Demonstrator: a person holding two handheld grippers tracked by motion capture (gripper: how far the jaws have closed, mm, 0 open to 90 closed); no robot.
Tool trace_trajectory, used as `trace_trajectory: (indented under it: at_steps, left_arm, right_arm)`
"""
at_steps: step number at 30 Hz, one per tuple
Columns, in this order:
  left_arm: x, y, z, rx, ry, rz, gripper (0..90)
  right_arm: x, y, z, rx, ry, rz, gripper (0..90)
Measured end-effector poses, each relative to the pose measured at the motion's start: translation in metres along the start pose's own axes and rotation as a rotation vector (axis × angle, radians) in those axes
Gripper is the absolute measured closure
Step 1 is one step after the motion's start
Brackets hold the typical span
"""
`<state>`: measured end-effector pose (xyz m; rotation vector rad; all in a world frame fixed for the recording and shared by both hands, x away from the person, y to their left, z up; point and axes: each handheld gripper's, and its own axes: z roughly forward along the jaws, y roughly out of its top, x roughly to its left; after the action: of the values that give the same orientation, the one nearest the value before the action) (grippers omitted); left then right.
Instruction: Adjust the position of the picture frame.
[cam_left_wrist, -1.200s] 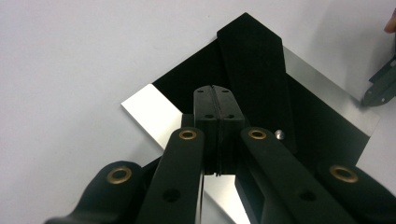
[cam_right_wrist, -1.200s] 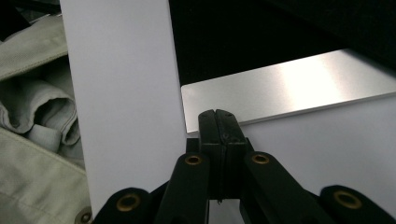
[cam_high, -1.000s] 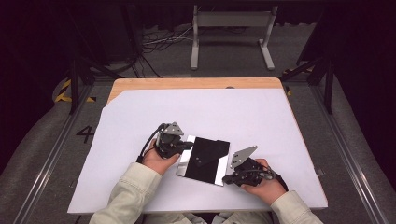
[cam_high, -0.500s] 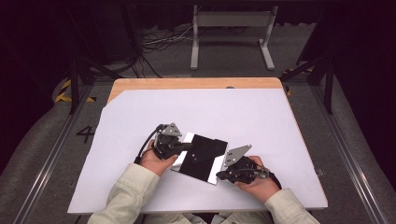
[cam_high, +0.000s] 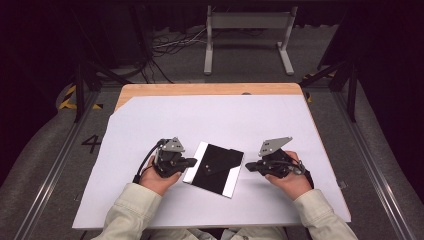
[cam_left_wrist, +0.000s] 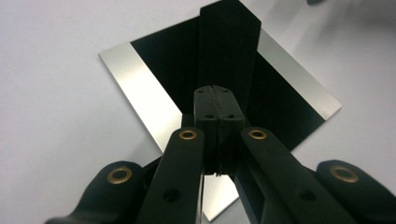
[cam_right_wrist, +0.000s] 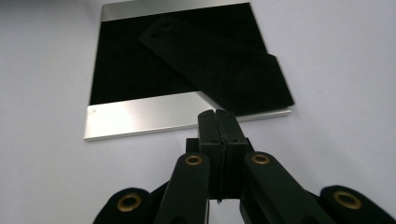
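Note:
A square black plate (cam_high: 212, 182) with silver strips along two opposite edges lies tilted on the white sheet near the front. On it rests a flat black strip (cam_right_wrist: 215, 60) with a hole at one end. My left gripper (cam_high: 194, 162) is shut, its tips over the plate's left silver edge (cam_left_wrist: 135, 88), pointing along the strip (cam_left_wrist: 229, 42). My right gripper (cam_high: 248, 167) is also shut, just off the plate's right side. Its tips (cam_right_wrist: 217, 114) sit at the near silver edge of the plate (cam_right_wrist: 130, 70). Nothing is between either pair of jaws.
The white sheet (cam_high: 215, 120) covers a wooden tabletop (cam_high: 210, 89) whose far edge shows. Beyond the table a grey metal stand (cam_high: 248, 22) and cables lie on the floor. Rails run along both sides of the table.
My right hand has moved right and farther up the table, off the plate. The left hand has shifted slightly left. The plate has turned a little.

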<state>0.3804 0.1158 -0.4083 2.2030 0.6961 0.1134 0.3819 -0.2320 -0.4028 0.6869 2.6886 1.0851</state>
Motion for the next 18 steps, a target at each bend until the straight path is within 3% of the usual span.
trace_trajectory:
  at_steps: [7,13,18]
  left_arm:
    - [-0.004,-0.007,-0.005,0.042,-0.048,0.01,90.0]
    - [-0.011,-0.008,0.008,0.191,-0.117,0.033,90.0]
    - [-0.016,-0.008,0.013,0.272,-0.115,0.054,90.0]
  right_arm:
    - [-0.017,-0.004,-0.002,-0.009,-0.03,0.05,90.0]
    - [-0.023,-0.008,-0.004,-0.014,-0.039,0.078,90.0]
    - [-0.025,-0.009,-0.004,-0.015,-0.038,0.084,90.0]
